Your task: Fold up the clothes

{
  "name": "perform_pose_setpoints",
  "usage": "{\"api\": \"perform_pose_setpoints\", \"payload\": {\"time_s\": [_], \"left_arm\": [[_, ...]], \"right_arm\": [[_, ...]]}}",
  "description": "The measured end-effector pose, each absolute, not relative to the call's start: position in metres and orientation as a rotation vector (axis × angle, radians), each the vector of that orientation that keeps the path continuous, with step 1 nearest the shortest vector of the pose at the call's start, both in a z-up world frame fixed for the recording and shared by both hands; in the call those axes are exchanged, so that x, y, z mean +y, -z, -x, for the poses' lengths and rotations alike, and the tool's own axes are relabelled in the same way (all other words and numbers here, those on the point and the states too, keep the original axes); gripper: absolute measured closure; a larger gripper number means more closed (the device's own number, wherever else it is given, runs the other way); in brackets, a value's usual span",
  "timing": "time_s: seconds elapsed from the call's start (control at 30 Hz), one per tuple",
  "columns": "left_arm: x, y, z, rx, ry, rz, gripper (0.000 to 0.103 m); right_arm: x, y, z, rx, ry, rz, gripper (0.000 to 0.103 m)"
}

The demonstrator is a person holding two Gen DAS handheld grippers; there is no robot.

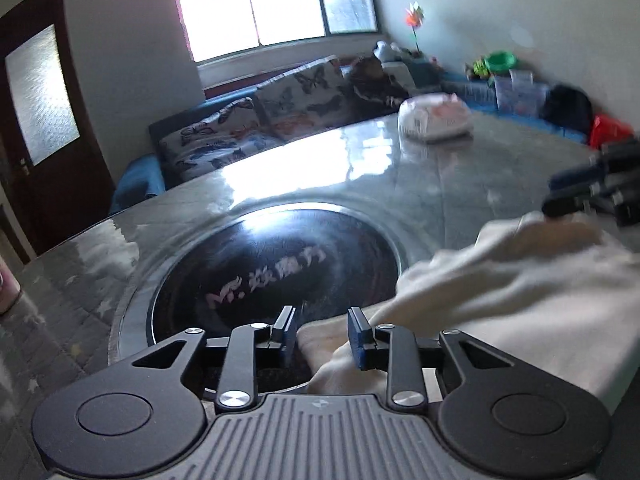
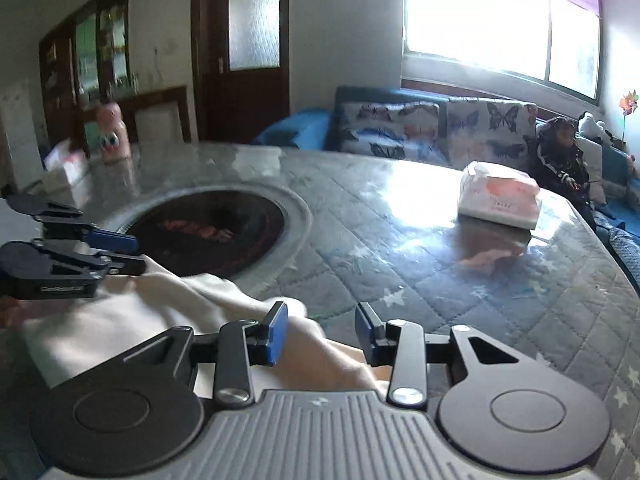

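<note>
A cream-white garment (image 1: 500, 280) lies bunched on the glass-topped table (image 1: 360, 168), partly over the rim of a round black inset (image 1: 272, 276). My left gripper (image 1: 322, 320) is open, and a fold of the cloth lies loose between its blue pads. In the right wrist view the same garment (image 2: 160, 308) runs under my right gripper (image 2: 322, 316), also open, with cloth lying between its fingers. Each gripper shows in the other's view: the right gripper (image 1: 550, 196) sits at the garment's far edge, and the left gripper (image 2: 138, 255) stands with its jaws apart over the cloth.
A white plastic-wrapped pack (image 2: 498, 196) lies on the far side of the table (image 2: 400, 240). A pink bottle (image 2: 114, 132) and a box stand at its left end. A butterfly-print sofa (image 2: 440, 128) runs behind, with a person (image 2: 560, 156) seated on it.
</note>
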State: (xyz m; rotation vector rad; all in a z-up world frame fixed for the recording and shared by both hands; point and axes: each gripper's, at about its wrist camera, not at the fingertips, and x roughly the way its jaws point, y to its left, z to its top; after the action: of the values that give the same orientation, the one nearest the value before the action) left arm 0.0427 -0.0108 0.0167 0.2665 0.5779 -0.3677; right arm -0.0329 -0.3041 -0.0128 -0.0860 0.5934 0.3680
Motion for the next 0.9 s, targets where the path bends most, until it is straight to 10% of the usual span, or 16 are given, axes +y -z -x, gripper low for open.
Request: {"api": "perform_pose_setpoints", "payload": {"time_s": [0.9], "left_arm": [[-0.042, -0.01, -0.048, 0.718, 0.48, -0.006, 0.062]], "right_arm": [[-0.291, 0.035, 0.036, 0.603, -0.315, 0.056, 0.067]]}}
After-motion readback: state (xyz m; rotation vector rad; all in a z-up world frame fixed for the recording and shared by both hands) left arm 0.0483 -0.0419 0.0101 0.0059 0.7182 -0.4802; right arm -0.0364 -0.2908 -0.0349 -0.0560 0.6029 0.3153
